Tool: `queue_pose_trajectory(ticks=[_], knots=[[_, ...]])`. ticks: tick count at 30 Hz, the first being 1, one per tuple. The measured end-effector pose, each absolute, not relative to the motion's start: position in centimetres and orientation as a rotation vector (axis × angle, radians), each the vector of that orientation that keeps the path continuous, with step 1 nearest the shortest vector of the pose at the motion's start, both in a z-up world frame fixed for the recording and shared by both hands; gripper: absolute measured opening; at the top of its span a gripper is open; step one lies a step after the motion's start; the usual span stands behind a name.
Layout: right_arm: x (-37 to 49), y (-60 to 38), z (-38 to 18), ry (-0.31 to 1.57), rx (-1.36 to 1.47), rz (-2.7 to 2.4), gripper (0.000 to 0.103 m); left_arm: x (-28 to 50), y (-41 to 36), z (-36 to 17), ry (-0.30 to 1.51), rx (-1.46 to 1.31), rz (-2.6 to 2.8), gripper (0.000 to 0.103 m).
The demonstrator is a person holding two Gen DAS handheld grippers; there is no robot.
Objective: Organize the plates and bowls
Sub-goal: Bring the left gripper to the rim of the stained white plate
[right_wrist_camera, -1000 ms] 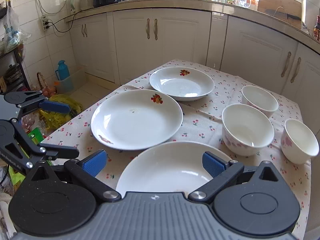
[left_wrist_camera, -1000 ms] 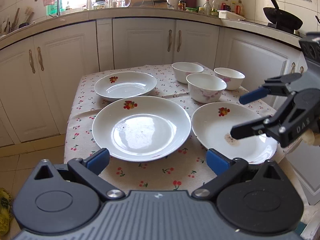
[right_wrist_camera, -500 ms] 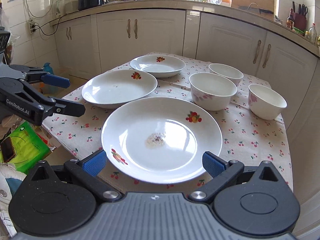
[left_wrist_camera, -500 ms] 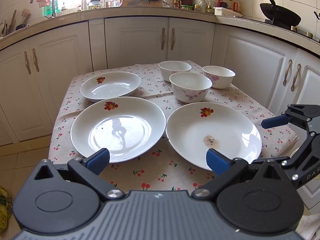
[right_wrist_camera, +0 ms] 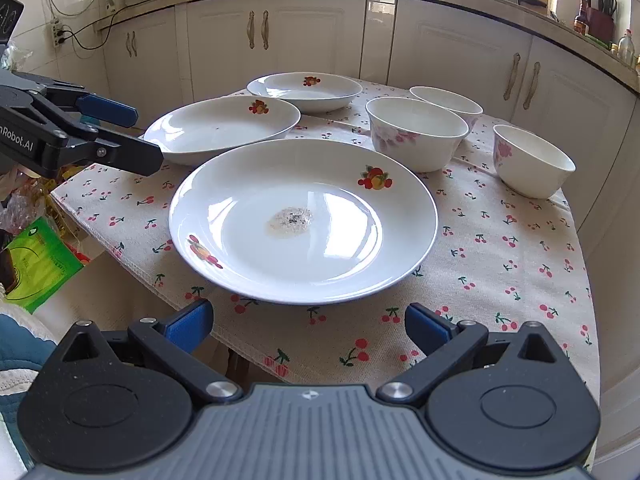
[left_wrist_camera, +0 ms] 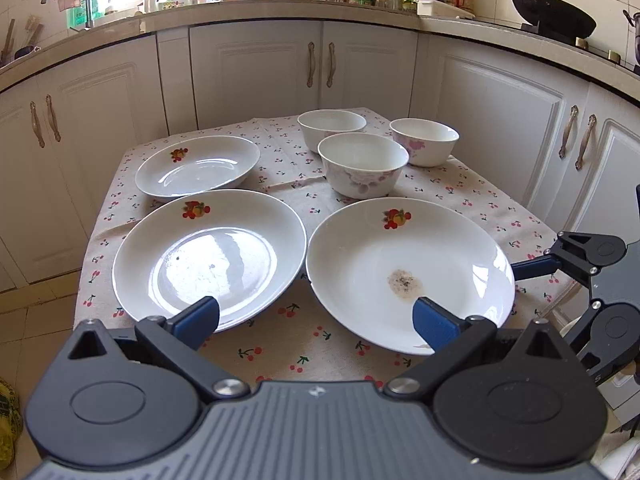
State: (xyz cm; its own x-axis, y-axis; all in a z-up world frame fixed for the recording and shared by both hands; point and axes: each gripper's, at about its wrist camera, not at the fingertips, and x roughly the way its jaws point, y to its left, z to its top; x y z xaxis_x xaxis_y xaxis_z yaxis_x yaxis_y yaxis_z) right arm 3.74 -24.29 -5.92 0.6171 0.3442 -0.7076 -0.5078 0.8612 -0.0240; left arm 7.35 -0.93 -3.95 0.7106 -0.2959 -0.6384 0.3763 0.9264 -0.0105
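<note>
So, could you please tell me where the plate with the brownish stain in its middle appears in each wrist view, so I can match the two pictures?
Left wrist view: the stained plate lies at lower right, partly behind the left gripper's right finger, beside the clean large plate.
Right wrist view: the same plate sits in the centre, just ahead of the open fingers.
Shared landmark: the largest flowered bowl, just beyond the plate.

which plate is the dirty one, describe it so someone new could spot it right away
On the cherry-print tablecloth sit three white plates and three bowls. The dirty plate is the big one nearest the right gripper, in front of the flowered bowl. Only it has a brownish speckled stain at its centre.
</note>
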Motion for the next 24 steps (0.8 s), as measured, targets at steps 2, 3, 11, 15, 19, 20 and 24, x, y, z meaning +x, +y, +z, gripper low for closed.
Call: queue_pose_trajectory(ticks=[2, 3, 11, 15, 19, 20, 24], knots=[[3.9, -24.2, -6.2, 0.762, -0.237, 0.507, 0.103, 7.7, -1.2, -4.0, 0.695, 0.126, -0.382, 0.102], [4.0, -24.1, -6.3, 0.760, -0.239, 0.510, 0.103, 7.9, -1.3, -4.0, 0.700, 0.128, -0.387, 0.102], [4.7, -23.9, -6.6, 0.750, -0.229, 0.541, 0.103, 9.6, -2.8, -4.3, 0.740, 0.160, -0.454, 0.102], [4.9, -23.8, -6.7, 0.741, -0.233, 0.555, 0.103, 10.5, -3.5, -4.2, 0.750, 0.182, -0.512, 0.102], [4.9, -23.8, -6.8, 0.739, -0.226, 0.553, 0.103, 11.7, -4.2, -4.0, 0.753, 0.221, -0.558, 0.100], [4.9, -23.8, -6.8, 0.733, -0.224, 0.552, 0.103, 12.1, -4.5, -4.0, 0.755, 0.230, -0.570, 0.100], [4.7, -23.9, -7.0, 0.716, -0.220, 0.551, 0.103, 13.7, -5.5, -3.9, 0.768, 0.262, -0.620, 0.100]])
